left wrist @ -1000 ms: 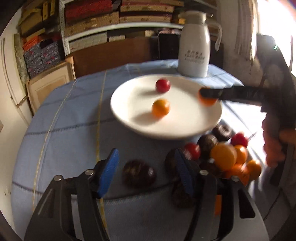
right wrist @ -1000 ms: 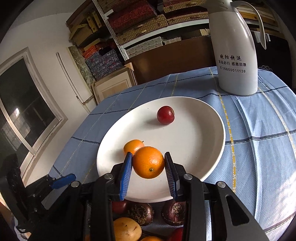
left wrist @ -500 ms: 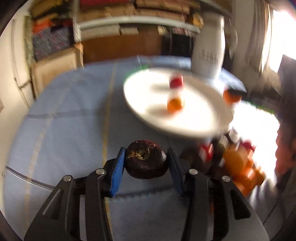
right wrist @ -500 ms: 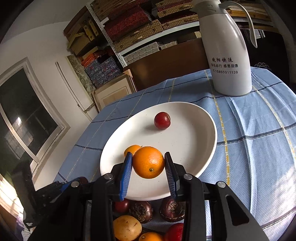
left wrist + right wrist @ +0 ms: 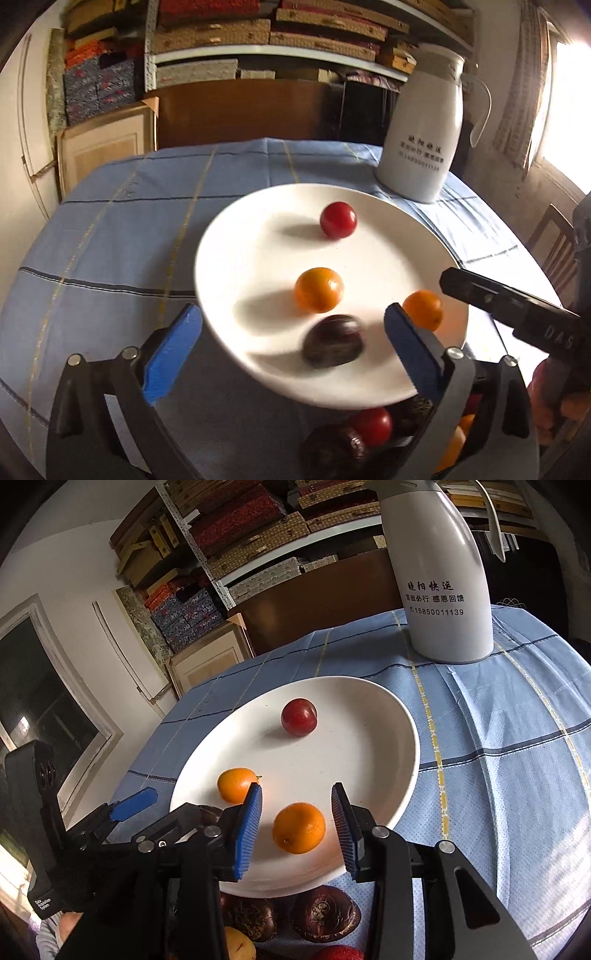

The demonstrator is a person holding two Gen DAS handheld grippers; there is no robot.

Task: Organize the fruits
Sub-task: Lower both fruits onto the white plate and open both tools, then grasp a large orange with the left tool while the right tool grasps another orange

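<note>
1. We see a smooth, round white plate (image 5: pixel 369 716) on the blue checked tablecloth (image 5: pixel 517 775).
2. Our left gripper (image 5: pixel 291 345) and right gripper (image 5: pixel 295 821), clamped half a second ago, now gape; the wrinkled dark passion fruit (image 5: pixel 332 346) and dimpled orange (image 5: pixel 299 827) rest on the plate.
3. A white thermos jug (image 5: pixel 439 572) stands behind.

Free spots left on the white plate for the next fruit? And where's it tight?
Bare room on the plate: the far right stretch between the red fruit and the rim toward the jug, and the left rim beyond the small orange. Tight: the near edge, where the orange, the dark fruit and both open grippers sit.
</note>
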